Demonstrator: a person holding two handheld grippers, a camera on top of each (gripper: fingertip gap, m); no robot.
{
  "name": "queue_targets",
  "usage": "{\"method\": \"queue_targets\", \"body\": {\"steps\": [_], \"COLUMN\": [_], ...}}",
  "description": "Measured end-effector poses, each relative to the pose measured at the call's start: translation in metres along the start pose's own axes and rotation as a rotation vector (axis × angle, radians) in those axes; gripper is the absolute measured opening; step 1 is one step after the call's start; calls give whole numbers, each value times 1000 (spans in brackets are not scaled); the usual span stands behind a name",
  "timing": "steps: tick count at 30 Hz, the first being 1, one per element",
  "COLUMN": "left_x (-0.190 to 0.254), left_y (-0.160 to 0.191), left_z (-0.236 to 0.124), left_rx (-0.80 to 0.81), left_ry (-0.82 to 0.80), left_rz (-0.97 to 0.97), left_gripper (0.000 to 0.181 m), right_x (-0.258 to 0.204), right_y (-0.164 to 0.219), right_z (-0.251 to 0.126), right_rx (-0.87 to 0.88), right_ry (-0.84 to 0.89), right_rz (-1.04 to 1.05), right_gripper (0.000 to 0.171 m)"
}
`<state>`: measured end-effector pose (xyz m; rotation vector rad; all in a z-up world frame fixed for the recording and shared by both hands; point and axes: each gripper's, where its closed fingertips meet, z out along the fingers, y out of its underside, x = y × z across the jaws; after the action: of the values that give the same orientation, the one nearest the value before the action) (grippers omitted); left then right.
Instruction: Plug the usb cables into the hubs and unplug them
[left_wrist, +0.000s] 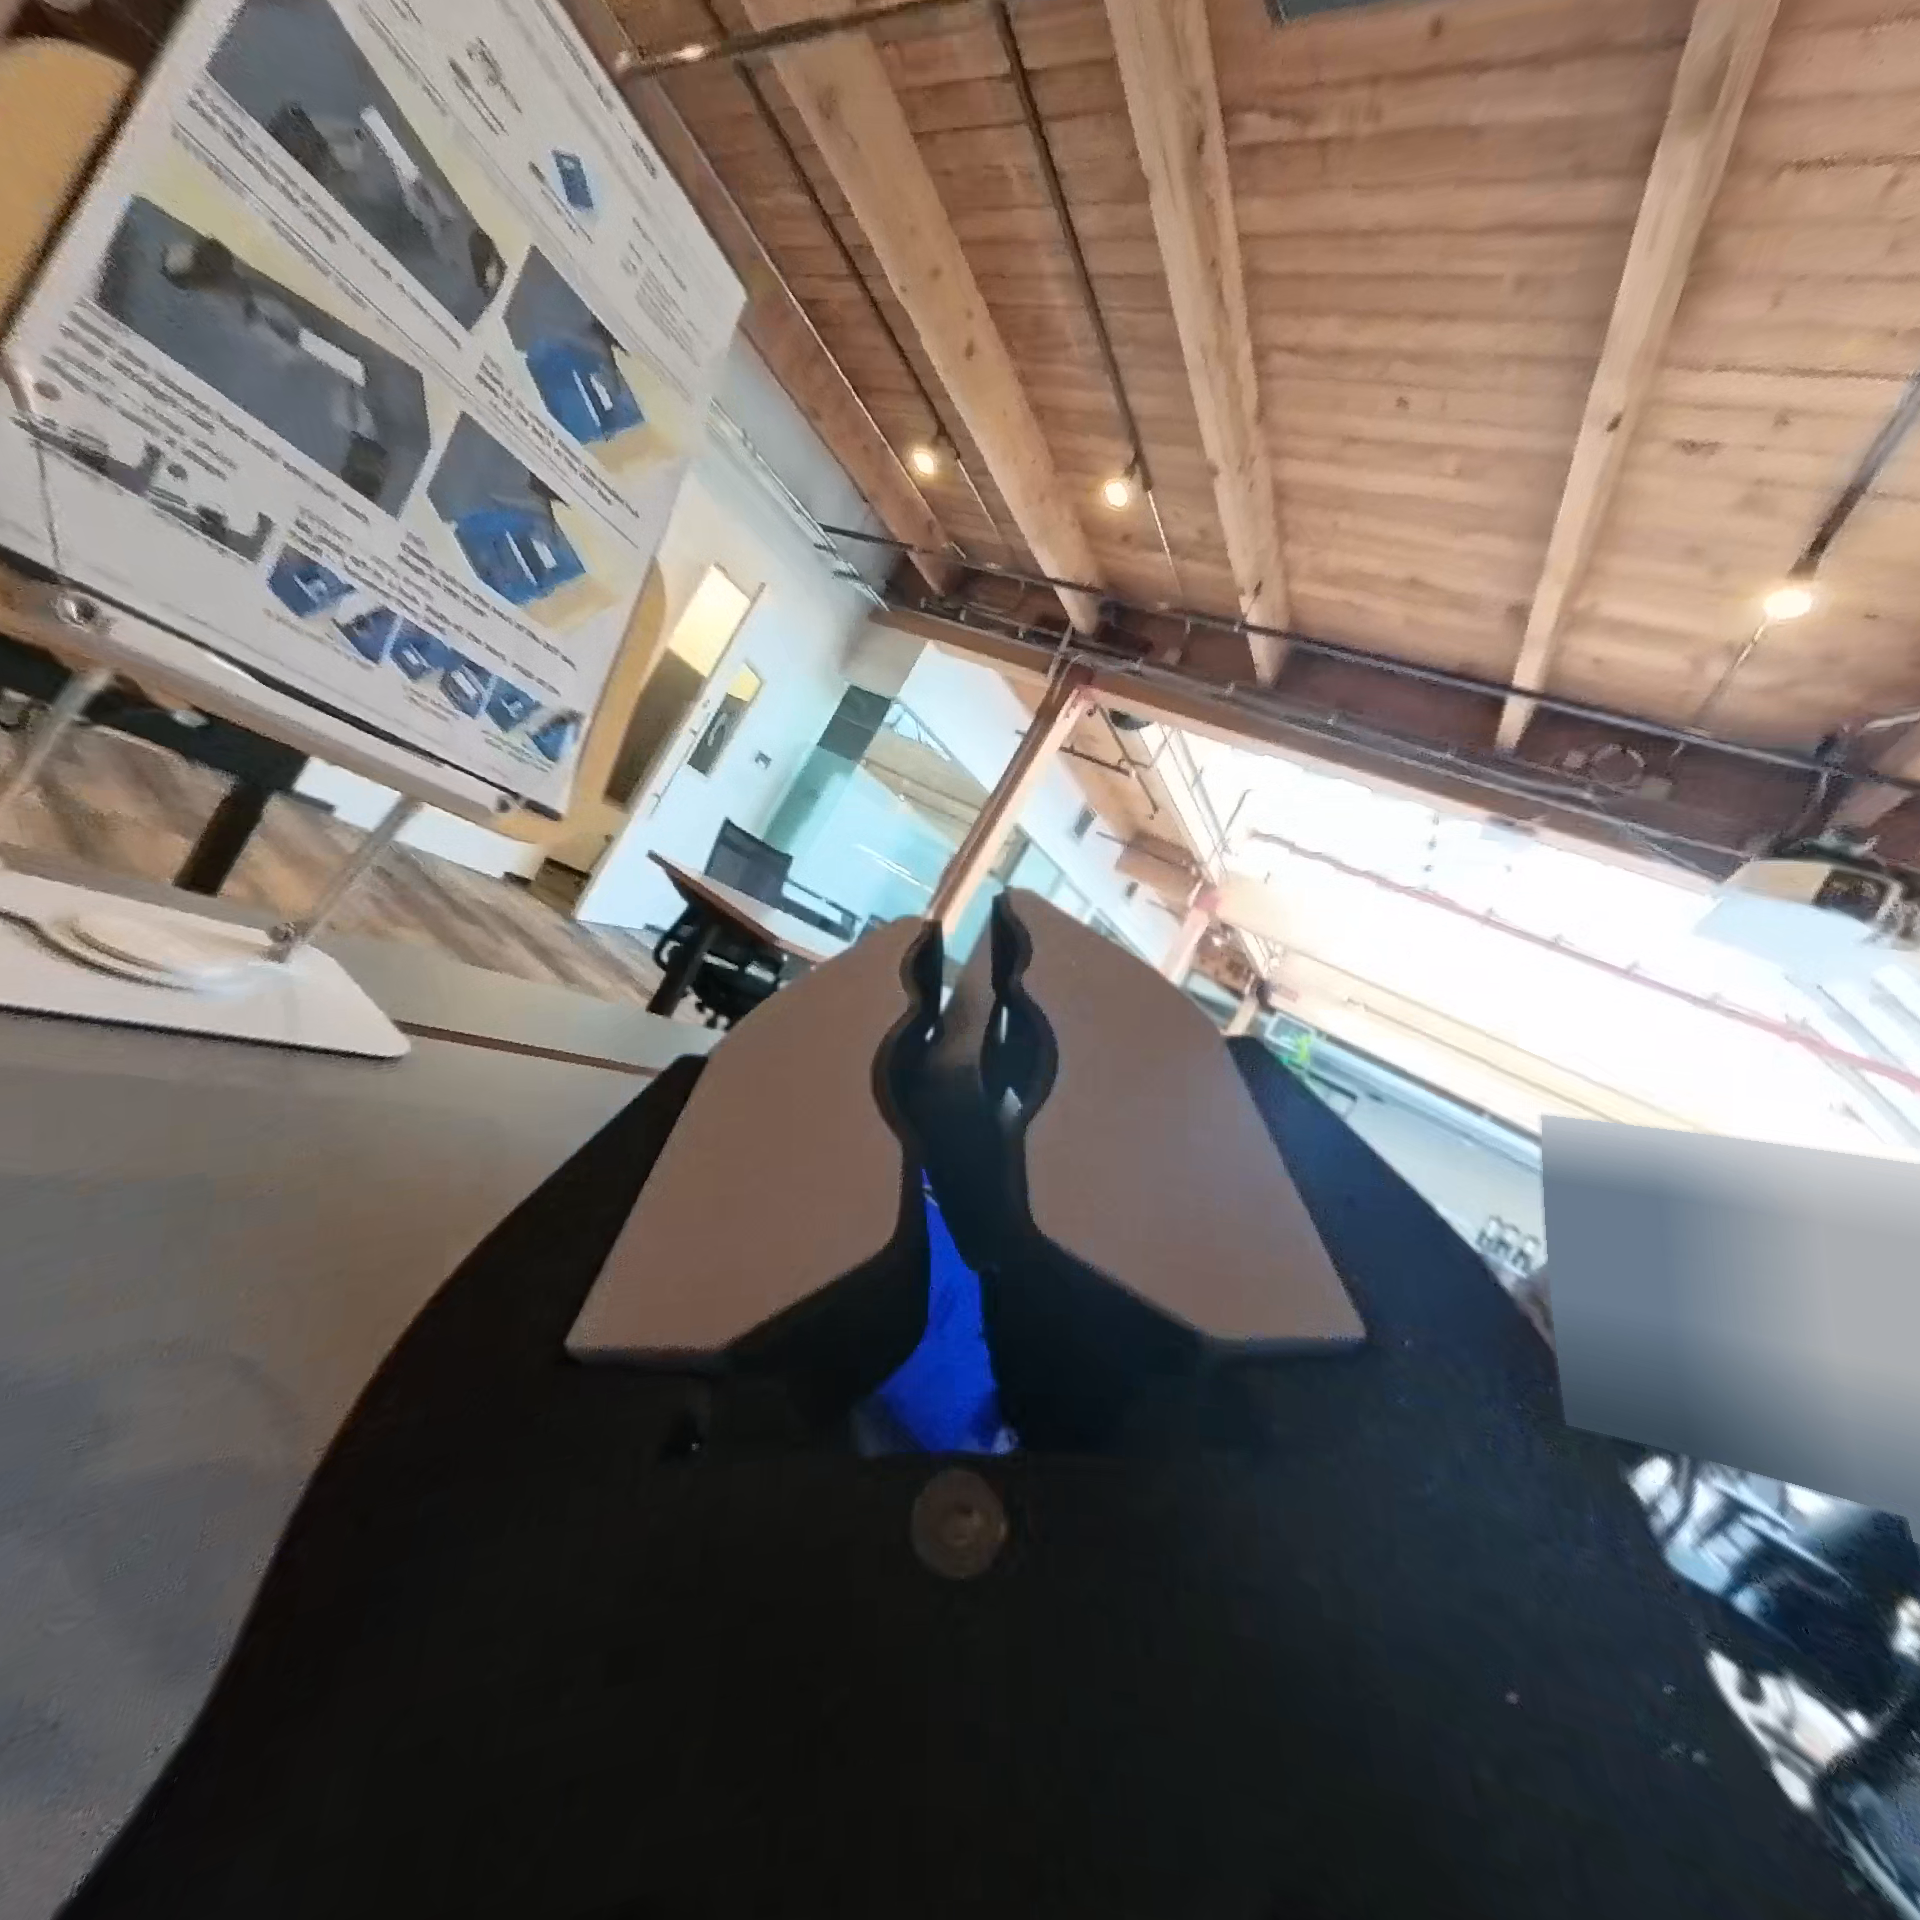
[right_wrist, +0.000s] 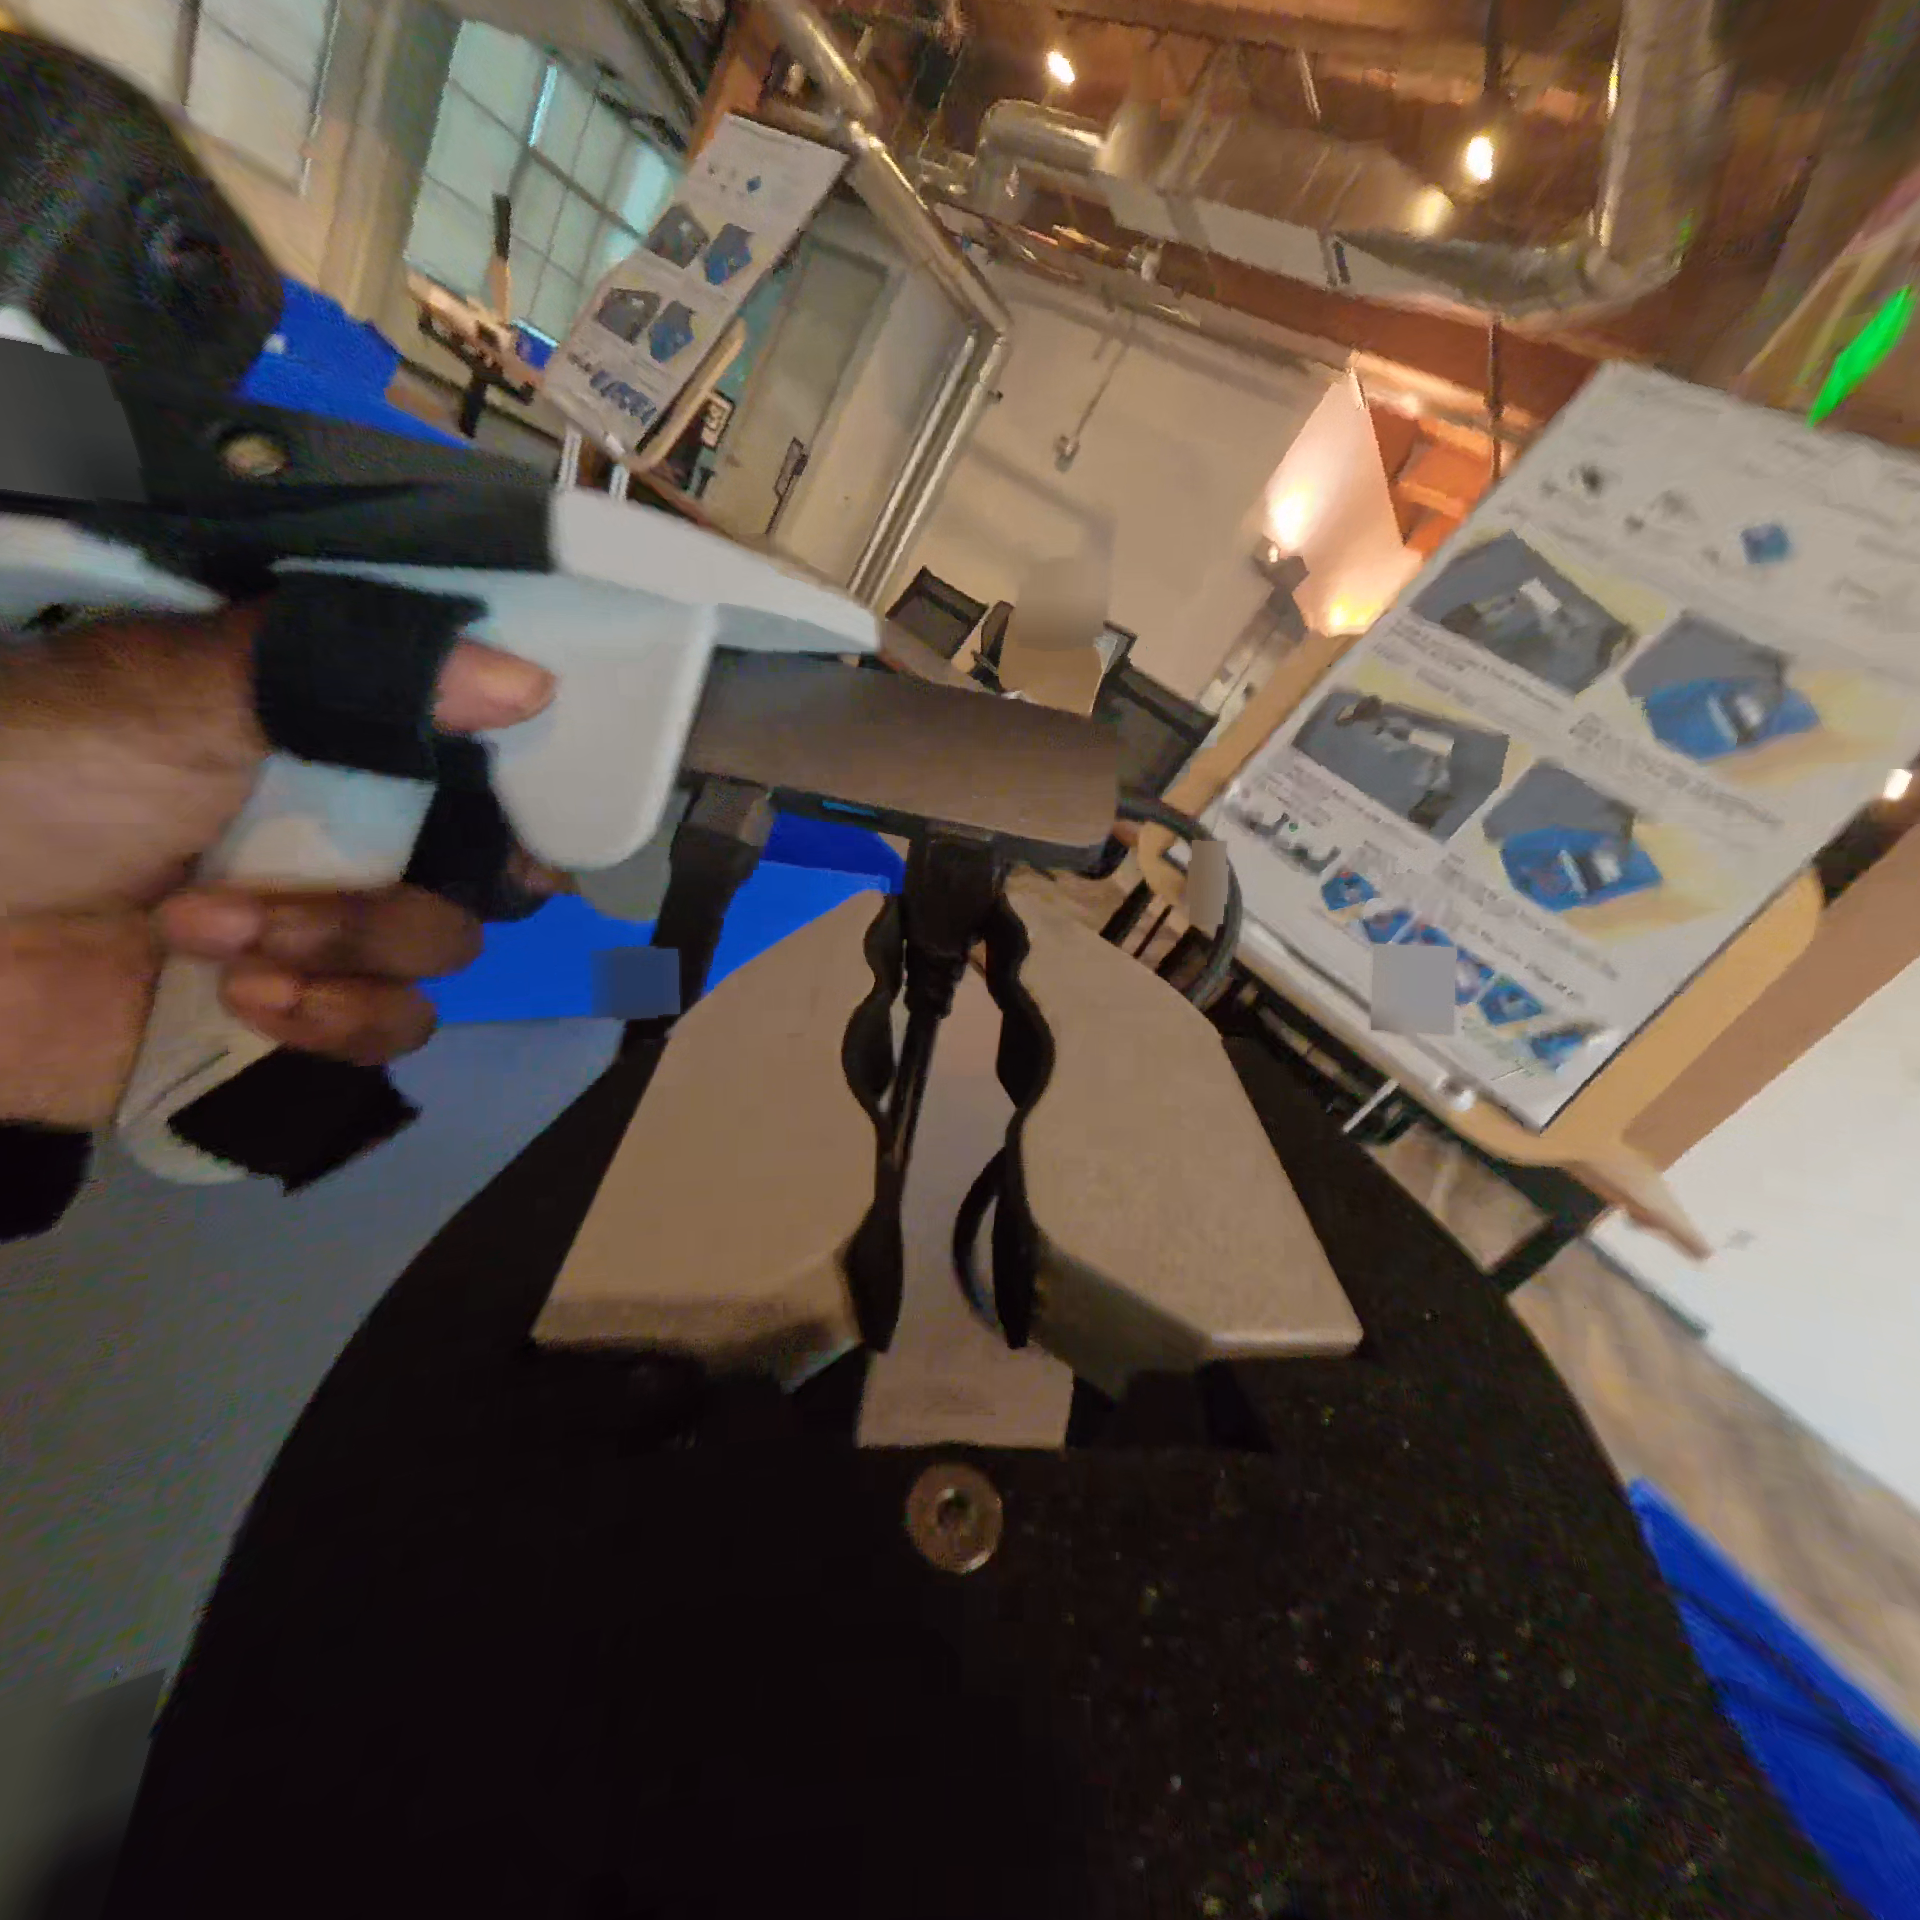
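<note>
In the right wrist view a flat dark grey hub (right_wrist: 904, 758) is held up in the air by my left gripper (right_wrist: 665, 665), whose white fingers are clamped on its left end. My right gripper (right_wrist: 940, 935) is shut on a black USB plug (right_wrist: 940, 894) that sits in the hub's near edge. Its cable (right_wrist: 914, 1091) runs back between my fingers. A second black plug (right_wrist: 717, 831) hangs from the hub further left. In the left wrist view my left gripper (left_wrist: 966, 935) points up at the ceiling, nearly closed, with a thin dark edge (left_wrist: 961, 1101) between the jaws.
A person's hand (right_wrist: 156, 831) holds the left gripper. A blue cloth (right_wrist: 520, 956) lies on the grey table (left_wrist: 260, 1247). Poster boards stand at the right (right_wrist: 1558, 748) and at the left (left_wrist: 343, 364). A white base plate (left_wrist: 208, 997) lies on the table's far left. The left gripper's tips are roughly 6 cm from the right gripper's.
</note>
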<state>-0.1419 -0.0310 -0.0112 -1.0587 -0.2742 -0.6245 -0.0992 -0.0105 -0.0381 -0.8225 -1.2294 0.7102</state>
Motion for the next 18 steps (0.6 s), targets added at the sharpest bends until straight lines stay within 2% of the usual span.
{"method": "queue_targets", "body": {"steps": [2,5,6,7,9,11,12,13,14,15,18], "left_x": [2,2,5,8,21,36,39,40,43,42,50], "left_y": [13,13,15,19,31,43,49,51,45,41,40], "left_z": [3,0,-2,-4,-6,-9,-10,-10,-10,-9,-13], "left_rx": [-64,-116,-164,-224,-363,-501,-546,-566,-532,-503,-499], "left_ry": [3,83,141,180,266,337,336,337,355,344,378], "left_rz": [-20,-184,-253,-267,-275,-270,-225,-185,-157,-132,-110], "left_gripper": [6,7,0,6,45,67,68,56,21,12,12], "right_x": [9,5,5,5,1,-9,-12,-12,-11,-12,-14], "right_y": [4,1,2,2,-3,-11,-14,-16,-18,-20,-27], "right_z": [0,-5,-6,-8,-11,-14,-14,-15,-16,-18,-23], "right_rx": [-9,25,16,10,34,78,89,93,96,104,129], "right_ry": [15,-38,-67,-91,-138,-202,-221,-230,-235,-255,-296], "right_rz": [75,-126,-131,-152,-242,-301,-315,-330,-342,-345,-352], "right_gripper": [15,15,15,15,15,15,15,15,15,15,15]}}
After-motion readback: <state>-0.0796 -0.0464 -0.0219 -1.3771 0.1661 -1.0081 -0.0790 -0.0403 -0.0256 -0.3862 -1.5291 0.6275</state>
